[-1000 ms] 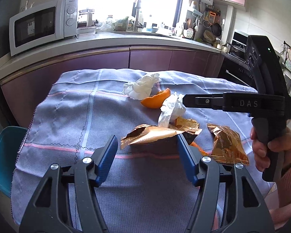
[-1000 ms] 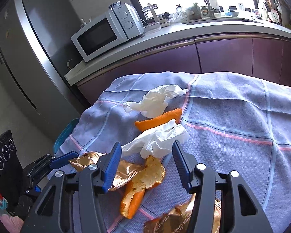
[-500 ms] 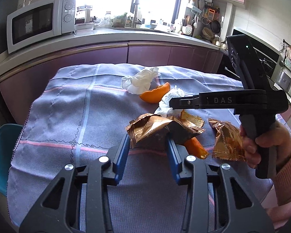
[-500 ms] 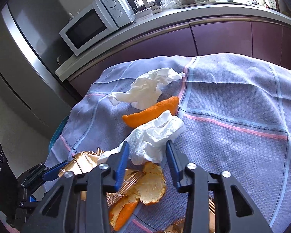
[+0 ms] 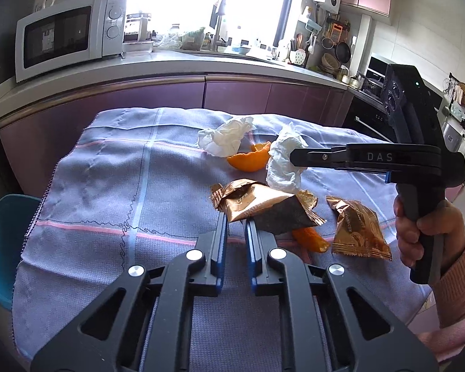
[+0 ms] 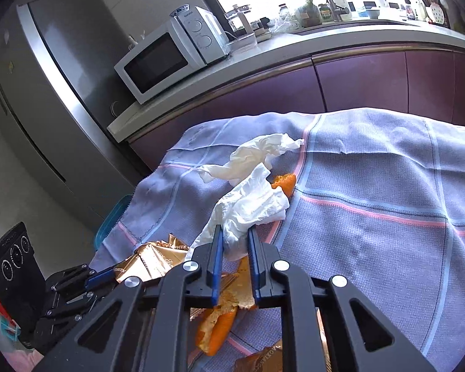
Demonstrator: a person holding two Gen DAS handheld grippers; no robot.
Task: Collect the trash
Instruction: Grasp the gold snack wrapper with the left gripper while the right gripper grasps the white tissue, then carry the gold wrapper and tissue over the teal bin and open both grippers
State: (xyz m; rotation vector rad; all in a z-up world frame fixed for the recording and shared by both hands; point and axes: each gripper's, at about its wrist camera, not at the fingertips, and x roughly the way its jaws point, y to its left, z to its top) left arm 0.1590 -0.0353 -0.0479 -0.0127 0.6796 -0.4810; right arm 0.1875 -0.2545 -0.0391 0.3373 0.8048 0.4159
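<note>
Trash lies on a table under a blue-grey checked cloth (image 5: 108, 186). My left gripper (image 5: 235, 220) has its jaws closing, the near edge of a crumpled gold wrapper (image 5: 257, 204) pinched between the blue pads. Seen from the right wrist, that wrapper (image 6: 152, 260) sticks out of the left gripper (image 6: 104, 276). My right gripper (image 6: 235, 231) is closing too, pads pressed on a bunched white tissue (image 6: 251, 204). From the left wrist the tissue (image 5: 283, 161) hangs at the right gripper's tip (image 5: 294, 158). A second tissue (image 5: 224, 138), orange peels (image 5: 249, 161) (image 6: 220, 319) and another gold wrapper (image 5: 358, 229) lie loose.
A teal bin (image 5: 0, 241) stands by the table's left edge, also visible as the bin (image 6: 113, 217) below the cloth. Purple cabinets and a counter with a microwave (image 5: 65, 37) run behind. A hand in a pink sleeve (image 5: 424, 235) grips the right tool.
Both pairs of jaws went from wide apart to nearly together. The left took hold of the gold wrapper's edge; the right squeezed the white tissue, which now bunches up between its pads.
</note>
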